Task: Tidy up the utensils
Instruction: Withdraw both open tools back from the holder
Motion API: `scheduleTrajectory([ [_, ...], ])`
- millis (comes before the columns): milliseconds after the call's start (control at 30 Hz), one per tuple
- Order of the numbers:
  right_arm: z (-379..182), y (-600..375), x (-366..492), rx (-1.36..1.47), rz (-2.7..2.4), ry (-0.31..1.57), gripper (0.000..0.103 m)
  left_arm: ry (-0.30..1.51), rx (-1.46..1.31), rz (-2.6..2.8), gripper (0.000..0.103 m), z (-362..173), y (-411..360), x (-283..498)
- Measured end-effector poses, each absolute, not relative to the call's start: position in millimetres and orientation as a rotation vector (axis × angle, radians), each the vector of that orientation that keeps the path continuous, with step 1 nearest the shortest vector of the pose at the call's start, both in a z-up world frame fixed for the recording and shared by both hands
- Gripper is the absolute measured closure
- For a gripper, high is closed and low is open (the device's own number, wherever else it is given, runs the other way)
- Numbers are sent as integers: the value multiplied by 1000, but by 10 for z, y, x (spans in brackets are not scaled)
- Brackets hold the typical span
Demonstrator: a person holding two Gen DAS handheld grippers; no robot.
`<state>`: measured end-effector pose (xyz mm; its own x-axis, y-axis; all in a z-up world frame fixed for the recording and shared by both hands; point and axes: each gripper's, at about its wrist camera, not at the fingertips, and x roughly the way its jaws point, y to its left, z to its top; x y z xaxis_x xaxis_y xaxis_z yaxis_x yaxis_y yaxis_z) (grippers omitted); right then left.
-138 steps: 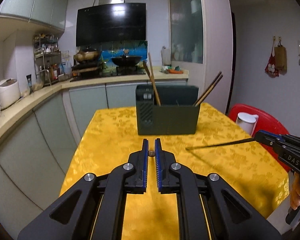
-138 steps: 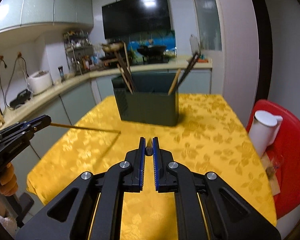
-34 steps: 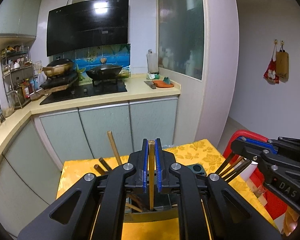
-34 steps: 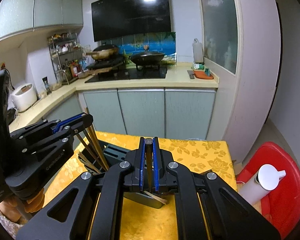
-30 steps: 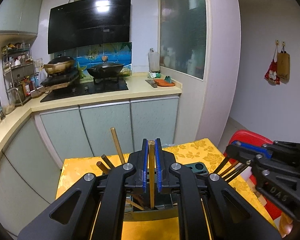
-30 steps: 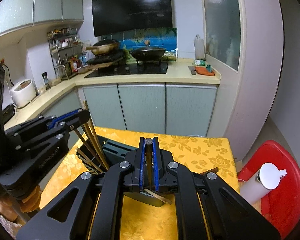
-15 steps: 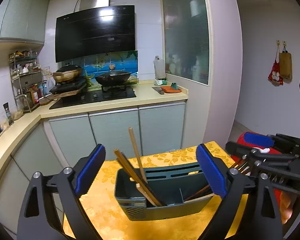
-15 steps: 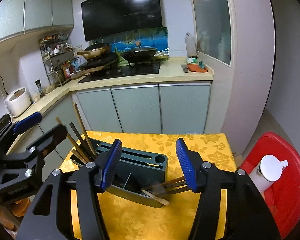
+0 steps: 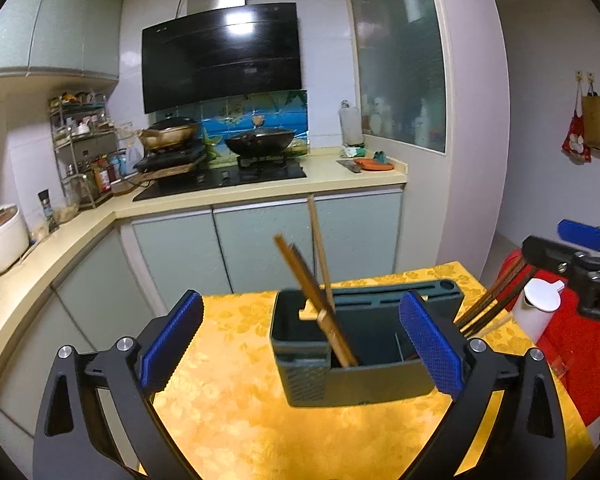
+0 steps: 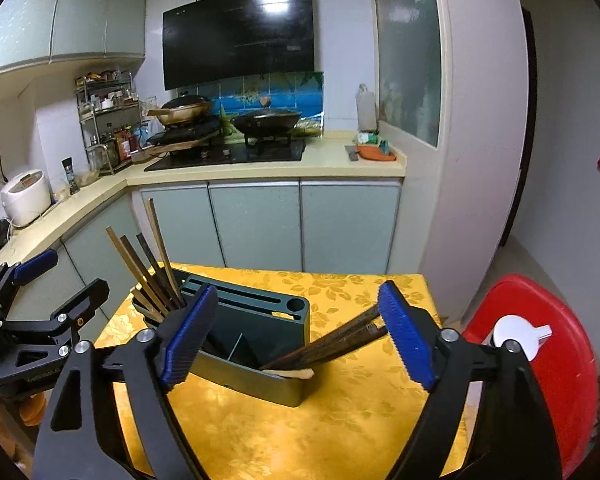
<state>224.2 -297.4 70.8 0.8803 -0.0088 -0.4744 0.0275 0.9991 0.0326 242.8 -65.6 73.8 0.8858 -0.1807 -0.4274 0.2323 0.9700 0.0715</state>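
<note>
Your left gripper (image 9: 300,330) is spread wide w/ nothing clamped; its jaws have just been opening, and the blue pads (image 9: 172,336) frame the holder (image 9: 364,380) from this side w/o touching it. Your right gripper (image 10: 296,334) is also apart and empty, jaws just been opening too, pads either side of the holder's right half. The holder is a dark green box sitting on the yellow tablecloth (image 9: 236,400), toward the table's far edge, w/ a slotted block along its back. In its left compartment several chopsticks (image 9: 312,296) lean up and to the left; the tallest is pale wood, the rest darker brown. In the right compartment, a second bunch (image 10: 332,344) of dark sticks leans low out over the right end, w/ one pale stick lying almost flat at the rim. From the left view your right gripper shows at the right edge, near that bunch. Beyond the table's right side a white bottle (image 10: 520,334) stands against a red chair (image 10: 556,360). Behind the table: counter (image 9: 260,188), stove w/ two pans, black hood (image 9: 220,64) above.
</note>
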Motion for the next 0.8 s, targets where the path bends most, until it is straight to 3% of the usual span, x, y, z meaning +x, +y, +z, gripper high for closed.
scheduleTrajectory([
  [300,555,-2844,1902,17,-42,443,7,440,119,-168,8,549,-543,2108],
  [800,299,-2454,1339,-31,-88,372,7,407,84,-90,7,347,-368,1509],
])
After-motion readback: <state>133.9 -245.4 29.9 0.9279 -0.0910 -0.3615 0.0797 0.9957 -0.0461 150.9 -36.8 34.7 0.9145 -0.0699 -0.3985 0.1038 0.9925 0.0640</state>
